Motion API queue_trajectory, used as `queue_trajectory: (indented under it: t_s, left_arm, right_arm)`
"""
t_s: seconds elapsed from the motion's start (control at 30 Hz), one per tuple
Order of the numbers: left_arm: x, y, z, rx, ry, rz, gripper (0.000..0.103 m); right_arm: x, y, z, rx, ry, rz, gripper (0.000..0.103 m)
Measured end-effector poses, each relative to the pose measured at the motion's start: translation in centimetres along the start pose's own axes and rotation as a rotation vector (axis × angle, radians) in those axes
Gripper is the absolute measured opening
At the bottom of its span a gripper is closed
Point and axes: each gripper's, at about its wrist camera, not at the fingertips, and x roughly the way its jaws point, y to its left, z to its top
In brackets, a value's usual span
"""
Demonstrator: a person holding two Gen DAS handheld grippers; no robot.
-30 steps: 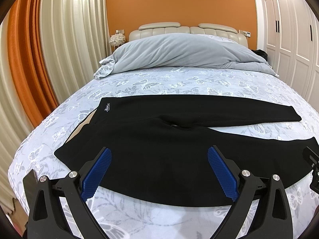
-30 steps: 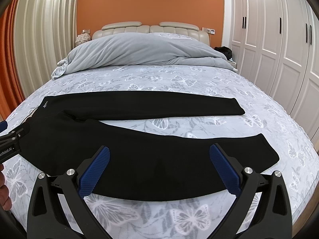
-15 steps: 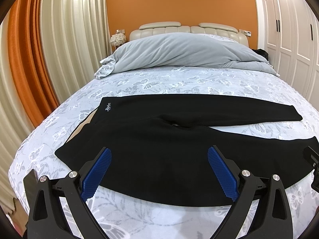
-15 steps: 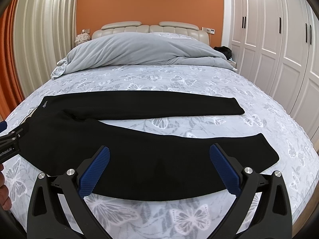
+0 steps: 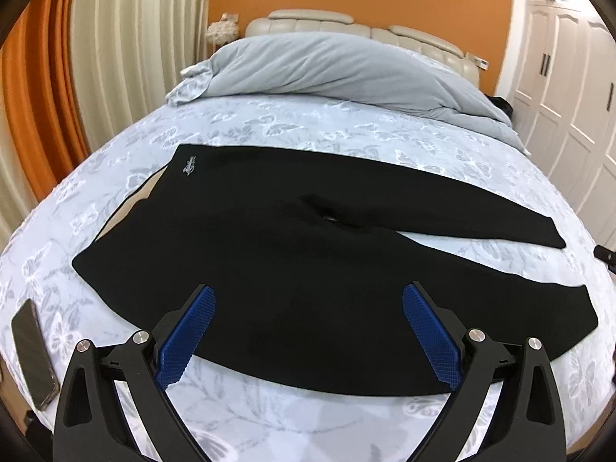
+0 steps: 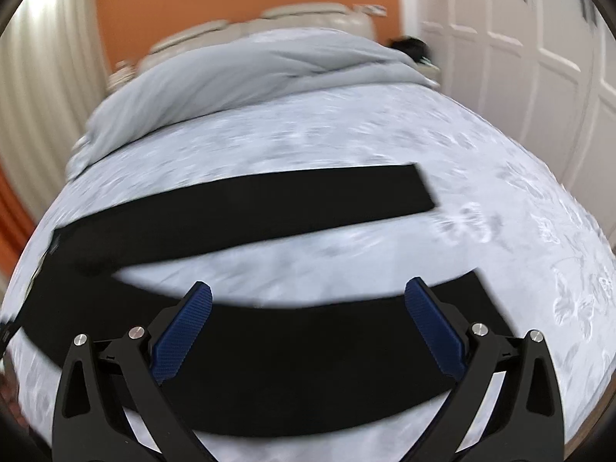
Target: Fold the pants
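Observation:
Black pants [image 5: 292,254] lie flat on the bed, waistband at the left with a small white logo [image 5: 189,164], both legs stretched to the right and spread apart. My left gripper [image 5: 308,331] is open and empty, hovering over the near edge of the seat and thigh. In the right wrist view the pants [image 6: 308,346] show blurred. My right gripper [image 6: 308,327] is open and empty above the near leg, close to its cuff [image 6: 481,300].
The bed has a light butterfly-print sheet [image 5: 308,127]. A grey duvet [image 5: 331,69] is piled at the headboard. A phone [image 5: 32,350] lies at the near left bed edge. White wardrobes [image 6: 519,38] stand to the right, curtains [image 5: 96,57] to the left.
Both grippers have tilted down and moved closer to the pants. The right wrist view has swung and blurred with motion. The pants have not moved.

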Motion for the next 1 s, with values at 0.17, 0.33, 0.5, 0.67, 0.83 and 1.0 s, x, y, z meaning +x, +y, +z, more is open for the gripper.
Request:
queue_trajectory:
  t_s: [0.17,0.33,0.5,0.67,0.83,1.0]
  left_arm:
    - [2.6,-1.0,-0.1,0.039,0.030,0.029,0.096]
    - [5.6,-2.2,0.9,0.076,0.034,0.033,0.096]
    - [10.2,0.2,6.2,0.031,0.075,0.007,0.096]
    - [16.6,6.7,14.2,-0.077,0.074,0.153,0.096]
    - [23.7,14.1,19.6,-0.238,0.164,0.240,0.096]
    - [29.1,19.3,20.4,-0.315,0.223,0.339,0.096]
  right_arm:
    - [8.3,-9.2,2.8,0.173,0.052,-0.048,0.098]
    - [14.4,-11.5,5.8,0.146,0.070,-0.101,0.098]
    - [18.9,-11.6,9.0,0.107,0.079,-0.098,0.098]
    - [23.4,-12.1,10.9,0.138,0.146,-0.075,0.098]
    - [26.1,-11.7,10.9,0.147,0.160,-0.083,0.098]
    - [26.5,-10.8,11.4,0.117,0.144,-0.087,0.098]
